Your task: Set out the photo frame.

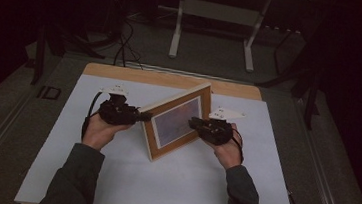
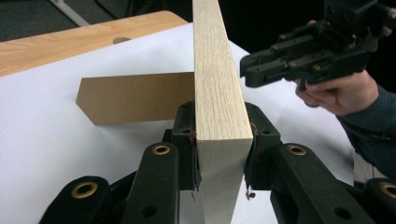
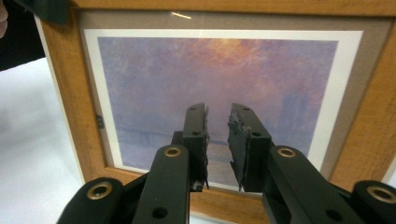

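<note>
Right gripper [image 3: 217, 149] facing the glass of a framed picture [image 3: 219, 88]

Its two black jaws stand a narrow gap apart with nothing between them, pointing straight at the print, a hazy purple and orange scene with a white border and grey mat. The wooden frame [image 3: 77, 107] surrounds it, and white table covering [image 3: 32, 154] shows at the left.

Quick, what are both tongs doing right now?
Left tongs: shut on the picture frame's edge.
Right tongs: narrowly open, holding nothing, pointed at the frame's glass front.
</note>
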Demonstrator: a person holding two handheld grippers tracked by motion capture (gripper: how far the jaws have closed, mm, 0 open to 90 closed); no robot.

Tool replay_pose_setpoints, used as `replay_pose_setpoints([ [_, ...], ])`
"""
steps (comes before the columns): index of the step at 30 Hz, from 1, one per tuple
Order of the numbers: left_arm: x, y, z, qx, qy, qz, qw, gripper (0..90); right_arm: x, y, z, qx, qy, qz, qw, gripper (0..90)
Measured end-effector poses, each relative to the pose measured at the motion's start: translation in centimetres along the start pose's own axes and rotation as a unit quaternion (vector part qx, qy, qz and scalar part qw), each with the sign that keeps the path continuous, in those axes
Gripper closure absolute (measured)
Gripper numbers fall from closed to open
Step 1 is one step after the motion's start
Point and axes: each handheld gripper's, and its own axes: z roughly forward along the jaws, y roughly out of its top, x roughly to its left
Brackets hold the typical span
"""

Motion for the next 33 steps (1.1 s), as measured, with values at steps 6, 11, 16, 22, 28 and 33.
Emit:
replay_pose_setpoints([
  [6,0.3,0.0,-0.1,-0.001,-0.005,-0.004,1.0,71.9,-0.3,-0.1,-0.1,-0.004,-0.008,0.007,0.9999,75.5],
  [11,-0.5,-0.3,-0.1,-0.011,0.03,-0.003,0.9995,70.7,-0.6,-0.1,-0.2,-0.004,-0.016,0.013,0.9998,73.5],
  [16,-1.6,-0.9,-0.3,-0.027,0.081,-0.005,0.9963,66.5,-1.1,0.0,-0.6,-0.005,-0.033,0.014,0.9993,70.9],
  [22,-2.5,-1.8,-0.4,-0.038,0.119,-0.007,0.9922,63.6,-2.1,0.2,-0.9,-0.006,-0.052,0.022,0.9984,68.0],
  [28,-3.4,-3.0,-0.1,-0.036,0.143,-0.005,0.9891,64.1,-3.1,0.4,-1.2,-0.014,-0.072,0.033,0.9967,64.2],
  [33,-3.4,-3.0,-0.3,-0.035,0.138,-0.001,0.9899,68.2,-4.0,0.9,-1.4,-0.018,-0.088,0.04,0.9951,59.4],
])
